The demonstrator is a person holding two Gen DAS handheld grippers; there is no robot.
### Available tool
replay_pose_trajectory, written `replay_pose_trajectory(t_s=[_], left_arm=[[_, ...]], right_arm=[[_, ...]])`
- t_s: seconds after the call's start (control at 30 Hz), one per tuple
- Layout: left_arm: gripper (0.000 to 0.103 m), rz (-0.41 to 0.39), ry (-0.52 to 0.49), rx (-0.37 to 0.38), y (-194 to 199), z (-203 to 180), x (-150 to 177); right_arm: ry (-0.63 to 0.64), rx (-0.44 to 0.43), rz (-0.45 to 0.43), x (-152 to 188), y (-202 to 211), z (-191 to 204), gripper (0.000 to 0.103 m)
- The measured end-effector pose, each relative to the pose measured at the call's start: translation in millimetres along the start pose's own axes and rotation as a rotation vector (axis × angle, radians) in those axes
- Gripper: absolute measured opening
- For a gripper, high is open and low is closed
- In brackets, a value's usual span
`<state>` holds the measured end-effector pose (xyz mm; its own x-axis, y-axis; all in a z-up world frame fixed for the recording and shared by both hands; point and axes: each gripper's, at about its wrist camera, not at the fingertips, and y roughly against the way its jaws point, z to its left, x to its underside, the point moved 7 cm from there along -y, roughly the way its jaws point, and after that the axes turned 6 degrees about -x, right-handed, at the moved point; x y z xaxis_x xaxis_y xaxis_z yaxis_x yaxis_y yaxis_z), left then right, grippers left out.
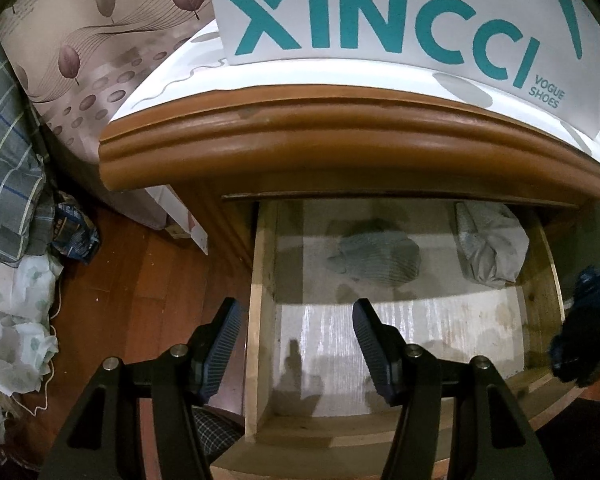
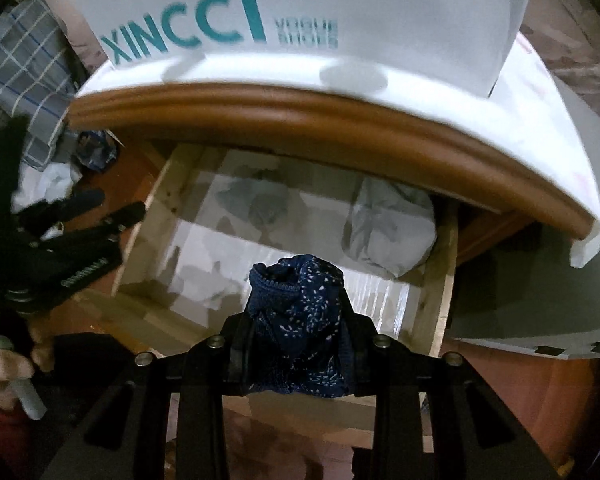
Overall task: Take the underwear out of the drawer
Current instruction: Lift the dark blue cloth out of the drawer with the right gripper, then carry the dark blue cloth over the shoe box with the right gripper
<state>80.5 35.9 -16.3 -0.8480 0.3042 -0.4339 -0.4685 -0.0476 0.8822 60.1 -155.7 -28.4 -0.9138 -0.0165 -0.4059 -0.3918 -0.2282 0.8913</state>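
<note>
The wooden drawer (image 1: 262, 320) (image 2: 440, 280) stands pulled out under the nightstand. At its back lie a pale striped piece of underwear (image 1: 374, 256) (image 2: 256, 200) and a grey bundled piece (image 1: 492, 244) (image 2: 388, 232). My right gripper (image 2: 298, 320) is shut on dark blue underwear with white specks (image 2: 300, 320), which it holds bunched above the drawer's front; the same cloth shows at the right edge of the left wrist view (image 1: 588, 320). My left gripper (image 1: 298, 344) (image 2: 80, 216) is open above the drawer's left wall, one finger on each side, holding nothing.
A white shoe box (image 1: 380, 20) (image 2: 300, 8) sits on the nightstand, whose brown wooden edge (image 1: 300, 148) (image 2: 300, 120) overhangs the drawer. Plaid bedding (image 1: 8, 160) and a pale bag (image 1: 16, 320) lie on the wooden floor (image 1: 140, 300) to the left. A hand (image 2: 4, 364) grips the left tool.
</note>
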Motion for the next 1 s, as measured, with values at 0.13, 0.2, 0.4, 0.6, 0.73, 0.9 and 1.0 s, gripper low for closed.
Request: replay_pose_trajectory(t_s=[0.13,0.2,0.4,0.6,0.73,0.9,1.0], left_arm=[[0.06,-0.006,-0.005,-0.004,1,-1,0],[0.06,-0.006,-0.007,-0.002,1,-2,0],[0.06,0.014,-0.013,0.008,-4,-5,2],[0.06,0.056,-0.013,0.012,-17,-10,8],[0.06,0.085,-0.045,-0.003,-29,-19,15],[0.06,0.113,-0.092,-0.027,-41,-35,22],[0.06,0.103,-0.118,-0.026,-42,-45,22]], right_arm=[[0.013,-0.006,-0.035,-9,24,4,0.03],[0.024,-0.003,-0.057,-15,36,7,0.03],[0.048,-0.002,-0.114,-33,72,13,0.03],[0.048,-0.024,-0.159,-43,94,17,0.03],[0.052,-0.028,-0.183,-48,109,17,0.03],[0.023,-0.057,-0.237,-57,130,8,0.03],[0.012,-0.072,-0.26,-63,139,3,0.03]])
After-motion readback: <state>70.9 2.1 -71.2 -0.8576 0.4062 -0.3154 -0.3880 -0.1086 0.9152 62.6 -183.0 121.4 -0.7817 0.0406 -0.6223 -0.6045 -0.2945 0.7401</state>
